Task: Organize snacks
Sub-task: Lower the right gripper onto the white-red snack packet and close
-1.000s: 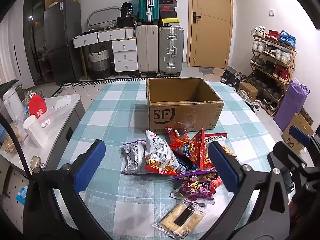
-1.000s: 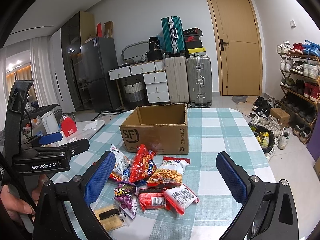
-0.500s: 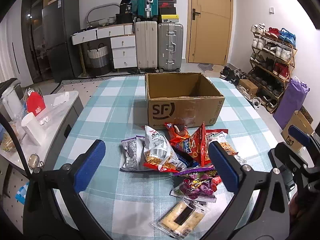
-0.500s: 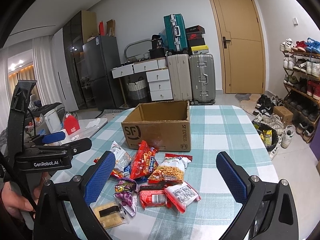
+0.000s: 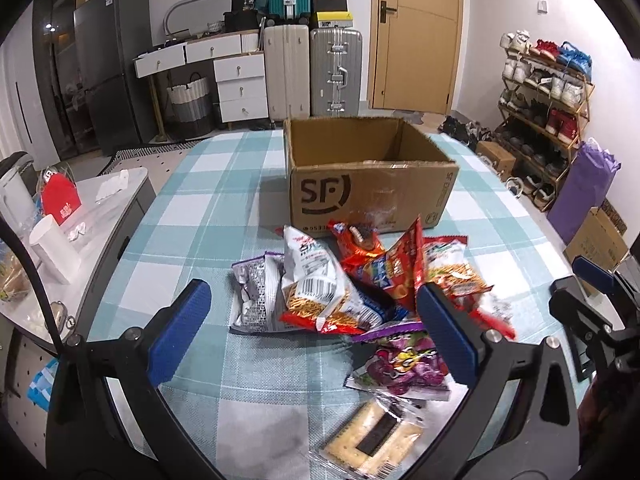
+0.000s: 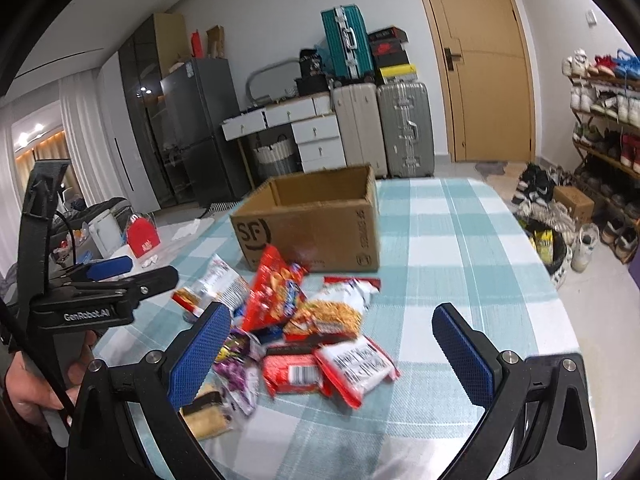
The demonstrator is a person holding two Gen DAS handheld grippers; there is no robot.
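Both grippers have dipped closer to the snacks (image 5: 352, 292) heaped on the table (image 5: 200, 216) before the box (image 5: 372, 196), left gripper (image 5: 312, 328) and right gripper (image 6: 332, 344) gaping wide above them.

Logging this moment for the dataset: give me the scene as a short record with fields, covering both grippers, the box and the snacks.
surface: table with teal checked cloth
box: open cardboard box, upright, no snack visible inside
snacks: pile of snack packets on the cloth in front of the box
nearest packet: clear-wrapped crackers, apart from the pile's centre
left gripper: open, empty, above the pile
right gripper: open, empty, above the packets
task progress: nothing boxed yet
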